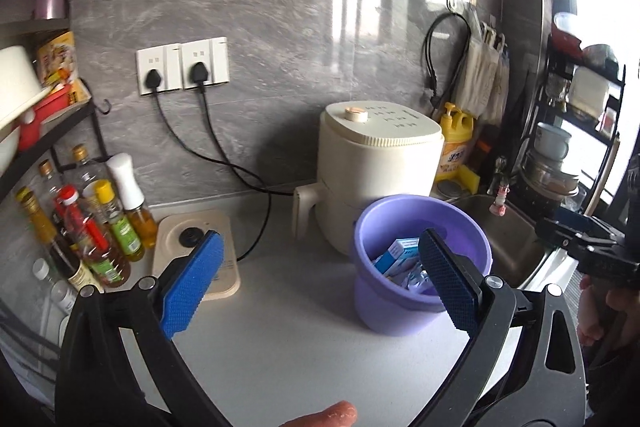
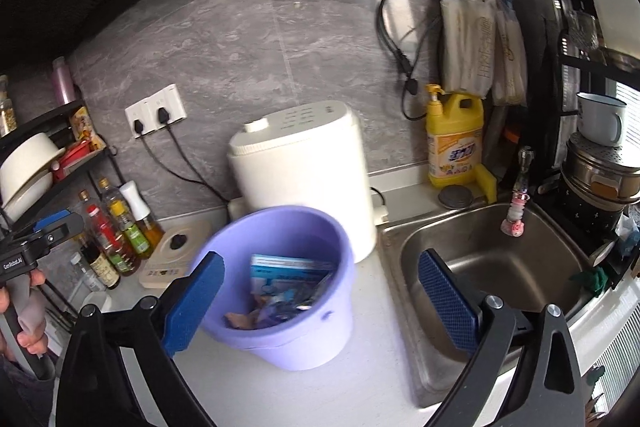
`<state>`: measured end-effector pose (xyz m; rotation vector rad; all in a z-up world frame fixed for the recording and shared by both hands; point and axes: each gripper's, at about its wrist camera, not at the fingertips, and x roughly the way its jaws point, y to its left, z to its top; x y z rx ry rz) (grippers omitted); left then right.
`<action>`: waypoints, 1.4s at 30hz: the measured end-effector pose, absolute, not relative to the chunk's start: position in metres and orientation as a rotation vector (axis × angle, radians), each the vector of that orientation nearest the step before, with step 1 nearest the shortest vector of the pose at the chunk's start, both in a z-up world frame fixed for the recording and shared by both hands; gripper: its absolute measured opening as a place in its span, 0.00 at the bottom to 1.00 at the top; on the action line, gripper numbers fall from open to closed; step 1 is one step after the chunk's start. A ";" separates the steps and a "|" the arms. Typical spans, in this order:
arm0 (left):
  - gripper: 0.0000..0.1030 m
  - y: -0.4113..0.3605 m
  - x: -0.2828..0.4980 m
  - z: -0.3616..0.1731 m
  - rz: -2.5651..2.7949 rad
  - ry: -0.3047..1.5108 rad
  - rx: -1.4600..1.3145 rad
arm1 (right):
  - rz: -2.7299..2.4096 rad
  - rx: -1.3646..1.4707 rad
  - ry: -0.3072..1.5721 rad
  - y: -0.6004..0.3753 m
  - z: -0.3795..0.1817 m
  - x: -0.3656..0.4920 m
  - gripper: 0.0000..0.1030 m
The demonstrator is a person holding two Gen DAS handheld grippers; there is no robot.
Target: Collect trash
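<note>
A purple bucket (image 1: 394,303) stands on the white counter (image 1: 280,339) in front of a cream appliance (image 1: 376,171). It holds a blue and white carton (image 1: 396,253) and crumpled wrappers. In the right wrist view the bucket (image 2: 304,331) shows the carton (image 2: 288,273) and wrappers (image 2: 272,311) inside. My left gripper (image 1: 320,279) is open and empty, above the counter just left of the bucket. My right gripper (image 2: 320,297) is open and empty, above the bucket's right rim, near the sink.
A steel sink (image 2: 488,267) lies right of the bucket, with a yellow detergent bottle (image 2: 454,139) behind it. Sauce bottles (image 1: 100,227) and a cream scale (image 1: 200,251) stand at the left. Two plugged cords (image 1: 224,163) run across the counter. A dish rack (image 2: 592,155) stands at far right.
</note>
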<state>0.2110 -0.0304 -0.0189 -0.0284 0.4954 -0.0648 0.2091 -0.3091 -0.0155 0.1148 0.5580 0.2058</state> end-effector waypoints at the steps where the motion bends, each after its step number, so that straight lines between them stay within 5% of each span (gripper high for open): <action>1: 0.94 -0.027 0.207 -0.018 -0.068 0.494 -0.035 | 0.212 0.096 0.562 -0.300 -0.013 0.204 0.92; 42: 0.94 0.037 0.031 -0.006 -0.107 0.430 -0.122 | 0.325 0.040 0.573 -0.198 0.020 0.038 0.92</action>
